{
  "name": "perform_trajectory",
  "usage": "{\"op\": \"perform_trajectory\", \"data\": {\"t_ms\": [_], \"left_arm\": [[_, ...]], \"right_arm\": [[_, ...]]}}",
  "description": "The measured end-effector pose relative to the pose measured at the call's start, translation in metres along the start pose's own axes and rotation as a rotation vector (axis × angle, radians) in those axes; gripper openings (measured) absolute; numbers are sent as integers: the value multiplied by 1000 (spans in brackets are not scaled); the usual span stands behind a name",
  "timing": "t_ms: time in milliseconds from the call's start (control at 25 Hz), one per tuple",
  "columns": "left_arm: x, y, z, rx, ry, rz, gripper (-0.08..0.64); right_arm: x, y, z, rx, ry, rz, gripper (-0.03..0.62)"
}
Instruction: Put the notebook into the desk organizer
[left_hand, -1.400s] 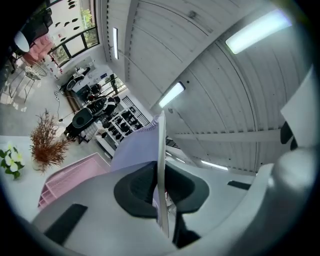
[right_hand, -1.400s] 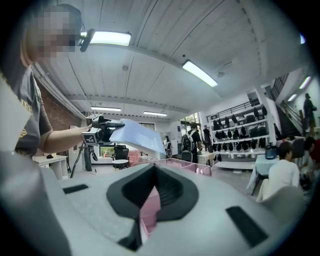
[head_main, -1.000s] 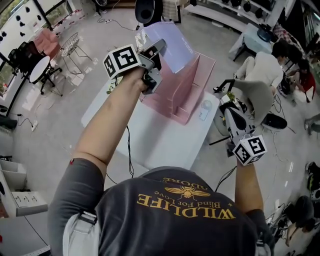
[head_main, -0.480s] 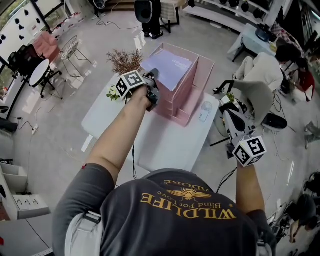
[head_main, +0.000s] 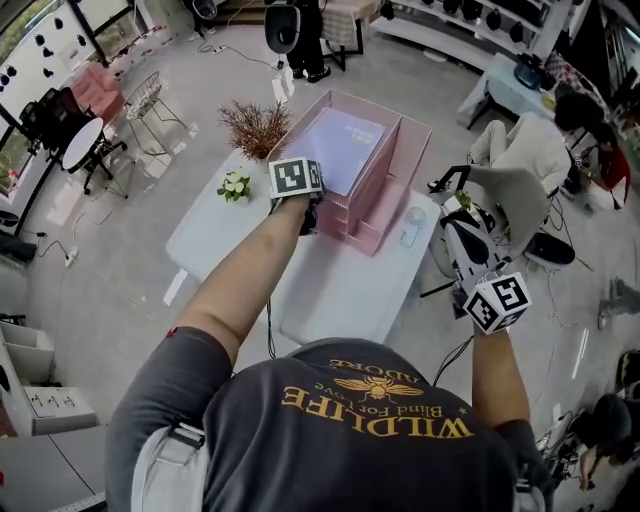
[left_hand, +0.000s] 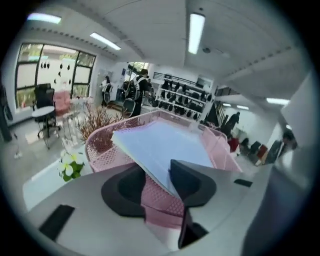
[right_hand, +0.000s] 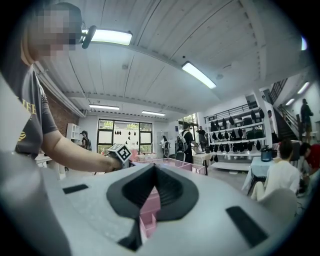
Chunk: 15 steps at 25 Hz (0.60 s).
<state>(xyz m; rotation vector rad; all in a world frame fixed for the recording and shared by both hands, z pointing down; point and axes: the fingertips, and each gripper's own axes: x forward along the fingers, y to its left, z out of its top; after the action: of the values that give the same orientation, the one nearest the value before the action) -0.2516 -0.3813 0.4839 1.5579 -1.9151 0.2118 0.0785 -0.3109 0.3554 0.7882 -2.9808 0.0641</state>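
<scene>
The left gripper (left_hand: 159, 185) has its jaws a little apart. They have just been opening, and the near corner of the flat, pale lilac notebook (left_hand: 160, 145) is between them, unclamped. Ahead of the jaws the notebook lies on the top of the pink mesh desk organizer (left_hand: 107, 152). The right gripper (right_hand: 154, 172) has its jaws together, with nothing between them.

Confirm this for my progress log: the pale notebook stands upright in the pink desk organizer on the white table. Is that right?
Not quite. The notebook is in the pink desk organizer on the white table, but it lies roughly flat across the organizer's wide tray section, not upright. The head view shows this, and so does the left gripper view.
</scene>
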Motion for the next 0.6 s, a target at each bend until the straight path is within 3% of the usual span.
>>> {"op": "perform_trajectory", "data": {"t_ms": [120,240,400,520,600], "left_arm": [[2,-1,2,170,-24,62,160],[0,-4,6,270,-38,110,180],[-7,1,11,320,-40,160,283],[-9,8,11,310,-24,162,412],[-13,11,13,300,-45,151,422]], "right_arm": [[-2,-1,1,2,-1,-1,0],[-5,-4,1,4,-1,-6,0],[-10,-4,3,4,-1,-12,0],[-11,-5,3,2,-3,-15,0],[-11,-7,2,3,-3,-17,0]]}}
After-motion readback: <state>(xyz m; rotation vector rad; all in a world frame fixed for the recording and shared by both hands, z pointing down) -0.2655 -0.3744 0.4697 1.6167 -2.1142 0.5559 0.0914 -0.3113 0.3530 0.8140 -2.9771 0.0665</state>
